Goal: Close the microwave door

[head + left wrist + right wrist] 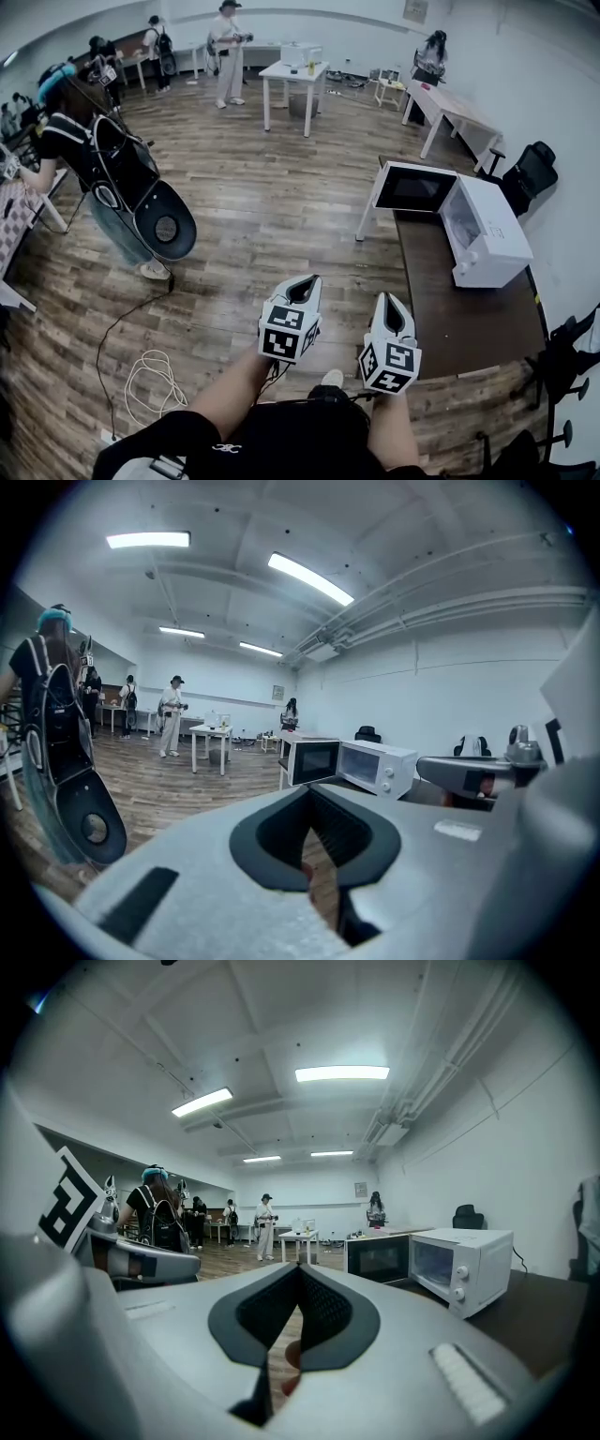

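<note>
No word, brand or number could be read anywhere. The cubes [284,336] on the left gripper [305,284] and right gripper [389,302] bore only black-and-white square patterns, not letters. A small white mark [226,448] on the person's black shorts [291,441] and a framed sheet [415,10] on the far wall [356,21] were too small to read.

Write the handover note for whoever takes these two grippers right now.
Left gripper: jaws together, empty.
Right gripper: jaws together, empty.
Microwave stands on the dark table, ahead and to the right. Its door hangs wide open.
Done: nothing; neither gripper touches the door.
Left: go up to the microwave and push the door shut, probably with the nearer right gripper.
</note>
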`<state>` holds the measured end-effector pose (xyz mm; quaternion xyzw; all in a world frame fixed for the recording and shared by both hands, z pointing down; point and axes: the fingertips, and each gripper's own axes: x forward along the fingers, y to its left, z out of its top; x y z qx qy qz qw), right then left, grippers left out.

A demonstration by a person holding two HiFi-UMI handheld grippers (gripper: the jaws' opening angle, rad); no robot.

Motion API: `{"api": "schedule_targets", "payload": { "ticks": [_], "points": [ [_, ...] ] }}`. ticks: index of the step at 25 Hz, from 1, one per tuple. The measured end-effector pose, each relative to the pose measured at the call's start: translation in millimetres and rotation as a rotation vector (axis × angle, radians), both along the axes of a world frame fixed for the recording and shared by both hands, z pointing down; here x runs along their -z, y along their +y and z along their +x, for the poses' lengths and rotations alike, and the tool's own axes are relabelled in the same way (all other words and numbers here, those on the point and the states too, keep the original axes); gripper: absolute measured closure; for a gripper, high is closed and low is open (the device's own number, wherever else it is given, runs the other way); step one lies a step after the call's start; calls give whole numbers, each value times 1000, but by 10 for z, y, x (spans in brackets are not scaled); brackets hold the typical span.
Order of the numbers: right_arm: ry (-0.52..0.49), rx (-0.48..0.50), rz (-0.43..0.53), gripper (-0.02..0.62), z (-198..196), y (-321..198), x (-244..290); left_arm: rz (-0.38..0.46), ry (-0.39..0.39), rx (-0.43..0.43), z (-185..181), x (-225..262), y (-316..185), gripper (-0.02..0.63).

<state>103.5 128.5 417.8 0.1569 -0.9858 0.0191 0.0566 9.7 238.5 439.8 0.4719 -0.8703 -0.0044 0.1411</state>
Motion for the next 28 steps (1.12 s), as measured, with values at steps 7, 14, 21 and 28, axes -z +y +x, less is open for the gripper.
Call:
{"api": "schedule_targets", "payload": {
  "ticks": [7, 14, 21, 28],
  "points": [
    [-8, 6, -7, 592, -335, -202, -79, -9, 5, 8, -312, -96, -140, 597],
    [-14, 6, -26, 592, -778, -616, -144, -30, -9, 1, -728, -125, -550, 597],
    [-19, 3, -40, 592, -1333, -1208, -161, -44, -3, 0, -1278, -160, -1102, 597],
    [-10, 1, -44, 591, -1922, -1912, -97, -63, -3, -17, -1849, -82, -1839, 597]
  ]
}}
